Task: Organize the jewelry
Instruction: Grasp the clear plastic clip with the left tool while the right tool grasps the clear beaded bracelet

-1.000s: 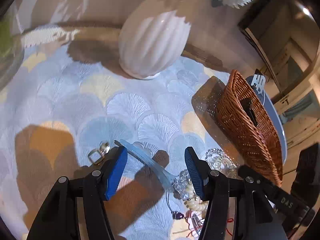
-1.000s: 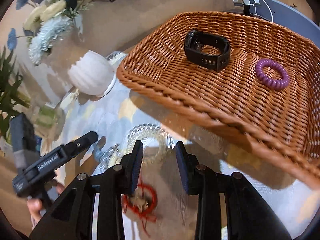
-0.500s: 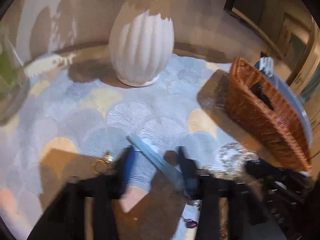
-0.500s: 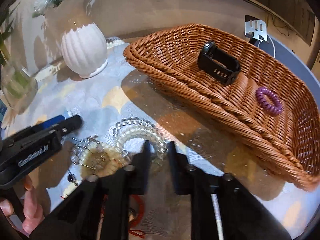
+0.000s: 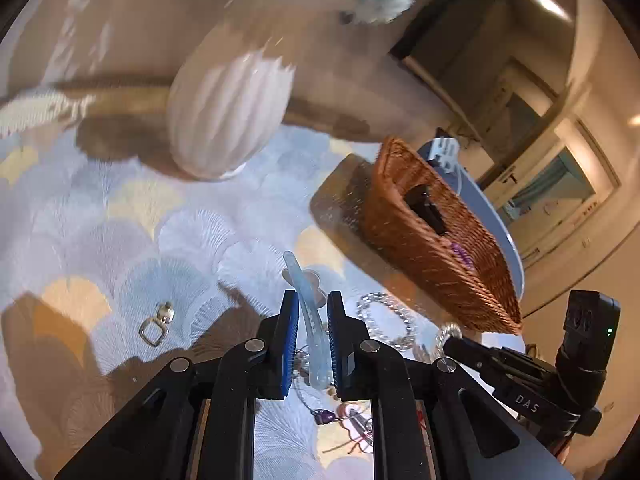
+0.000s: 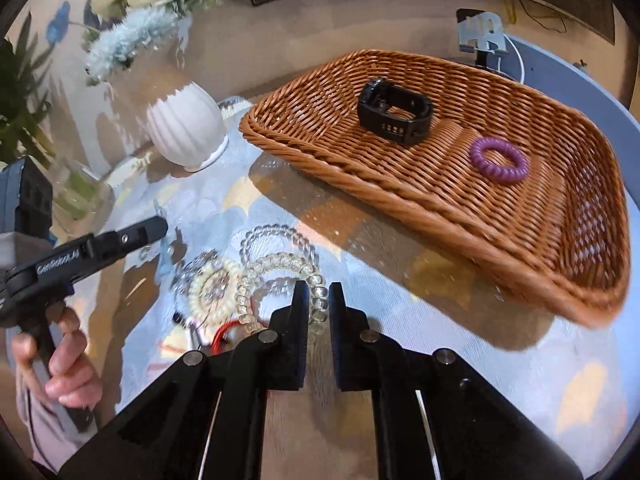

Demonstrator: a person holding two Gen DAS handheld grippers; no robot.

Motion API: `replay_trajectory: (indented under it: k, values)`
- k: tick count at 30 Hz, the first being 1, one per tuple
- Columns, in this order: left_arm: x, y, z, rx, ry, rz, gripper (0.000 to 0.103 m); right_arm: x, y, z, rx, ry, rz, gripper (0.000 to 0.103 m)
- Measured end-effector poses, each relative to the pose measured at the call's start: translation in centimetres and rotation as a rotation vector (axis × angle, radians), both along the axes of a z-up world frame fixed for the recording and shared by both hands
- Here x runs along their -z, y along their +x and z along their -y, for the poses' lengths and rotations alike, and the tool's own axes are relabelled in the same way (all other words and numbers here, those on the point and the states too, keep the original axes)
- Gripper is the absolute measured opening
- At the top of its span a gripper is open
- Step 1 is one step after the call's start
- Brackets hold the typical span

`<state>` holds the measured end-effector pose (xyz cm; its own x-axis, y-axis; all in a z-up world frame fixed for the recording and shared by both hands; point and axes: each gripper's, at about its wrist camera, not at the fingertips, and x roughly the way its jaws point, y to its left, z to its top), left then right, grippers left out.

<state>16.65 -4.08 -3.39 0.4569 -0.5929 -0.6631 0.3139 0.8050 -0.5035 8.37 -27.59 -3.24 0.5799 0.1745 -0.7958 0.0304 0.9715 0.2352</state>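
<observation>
My left gripper [image 5: 313,300] is shut on a pale blue translucent hair clip [image 5: 306,300] and holds it above the patterned cloth. My right gripper [image 6: 319,292] is shut on a clear beaded bracelet [image 6: 280,264]. Beside it lies a heap of jewelry: a cream coil bracelet [image 6: 212,288], a second clear bead bracelet [image 6: 276,236] and a red cord [image 6: 224,330]. A gold earring [image 5: 154,326] lies to the left of my left gripper. The wicker basket [image 6: 460,200] at the right holds a black watch [image 6: 394,114] and a purple coil hair tie [image 6: 500,159].
A white ribbed vase [image 5: 224,120] with flowers stands at the back of the cloth. A glass vase with green stems [image 6: 76,192] is at the left. A grey round stand [image 6: 560,76] sits behind the basket.
My left gripper has closed on the hair clip and lifted it. My right gripper has closed on the clear beaded bracelet, and the basket looks farther off.
</observation>
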Motion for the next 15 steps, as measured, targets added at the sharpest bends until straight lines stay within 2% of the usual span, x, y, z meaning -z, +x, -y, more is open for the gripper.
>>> replay_trajectory:
  k: [3, 4, 9, 12, 13, 15]
  values:
    - [-1.0, -0.7, 0.8, 0.033, -0.011, 0.037, 0.014, -0.6, -1.5, 0.8, 0.0, 0.018, 0.013, 0.011]
    - [-1.2, -0.9, 1.1, 0.044, -0.014, 0.048, 0.003, -0.8, -1.8, 0.9, 0.0, 0.021, 0.018, 0.011]
    - [-2.4, -1.5, 1.8, 0.082, -0.012, 0.096, 0.003, -2.0, -4.1, 1.8, 0.014, 0.016, 0.05, 0.011]
    - [-2.6, -1.6, 1.5, 0.066, 0.01, 0.105, 0.003, -2.4, -4.9, 2.0, 0.028, -0.016, 0.067, 0.011]
    - [-2.5, -1.6, 1.3, 0.047, 0.029, 0.111, 0.004, -2.5, -5.2, 2.1, 0.033, -0.028, 0.069, 0.011]
    - [-2.0, -1.2, 1.4, 0.028, 0.101, 0.105, 0.018, -2.4, -5.5, 2.4, 0.03, -0.027, 0.072, 0.011]
